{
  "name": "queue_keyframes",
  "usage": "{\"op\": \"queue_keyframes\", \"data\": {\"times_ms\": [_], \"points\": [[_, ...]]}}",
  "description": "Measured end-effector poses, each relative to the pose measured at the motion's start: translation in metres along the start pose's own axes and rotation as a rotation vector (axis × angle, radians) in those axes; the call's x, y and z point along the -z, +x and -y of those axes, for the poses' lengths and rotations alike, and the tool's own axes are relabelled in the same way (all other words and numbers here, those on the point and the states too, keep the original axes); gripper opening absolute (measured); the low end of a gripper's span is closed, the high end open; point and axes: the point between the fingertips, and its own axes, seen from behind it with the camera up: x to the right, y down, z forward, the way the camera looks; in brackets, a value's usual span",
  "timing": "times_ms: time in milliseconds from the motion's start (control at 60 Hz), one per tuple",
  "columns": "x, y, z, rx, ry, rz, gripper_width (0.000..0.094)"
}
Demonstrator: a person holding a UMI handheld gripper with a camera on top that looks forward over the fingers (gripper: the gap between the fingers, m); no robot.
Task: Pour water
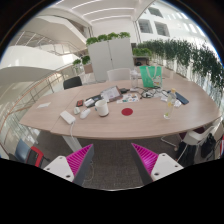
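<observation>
Two fingers with magenta pads (75, 158) sit at the bottom of the frame, spread wide apart, nothing between them; gripper (113, 162) released and held off the table, above the grey floor. Beyond them, across the middle of the frame, a long oval wooden table (150, 125). White cup (102, 107) stands left of centre on the tabletop; just right of it a small red disc (127, 112) lies flat. Behind the cup, a clutter of dark and white items, too small to name. Green bag-like object (149, 76) stands at the far edge, upper right of centre. Potted plants (108, 38) line a ledge at upper centre. No water vessel can be made out apart from the cup.
</observation>
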Motion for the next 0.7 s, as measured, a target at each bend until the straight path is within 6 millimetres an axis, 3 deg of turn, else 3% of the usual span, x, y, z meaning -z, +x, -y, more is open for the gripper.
{"op": "queue_keyframes", "data": {"times_ms": [17,33,50,100,117,133,200,350,450,550,700], "points": [[-0.001,0.005,-0.011,-0.006,-0.001,0.001,0.0831],[0.000,-0.001,-0.002,-0.012,-0.005,0.001,0.0830],[-0.001,0.004,-0.015,-0.013,-0.007,0.001,0.0831],[-0.006,0.003,-0.024,-0.012,-0.008,-0.008,0.0844],[-0.003,0.010,-0.014,-0.010,-0.006,-0.012,0.0846],[-0.008,-0.004,-0.023,-0.008,-0.004,-0.020,0.0831],[-0.015,-0.001,-0.029,-0.005,-0.005,-0.046,0.0832],[-0.027,0.035,-0.015,-0.028,0.049,-0.103,0.0830],[-0.041,0.084,0.005,-0.021,0.142,-0.132,0.0833],[-0.061,0.153,0.037,0.049,0.290,-0.186,0.0833],[-0.125,0.259,0.076,0.099,0.416,-0.252,0.0835]]}}
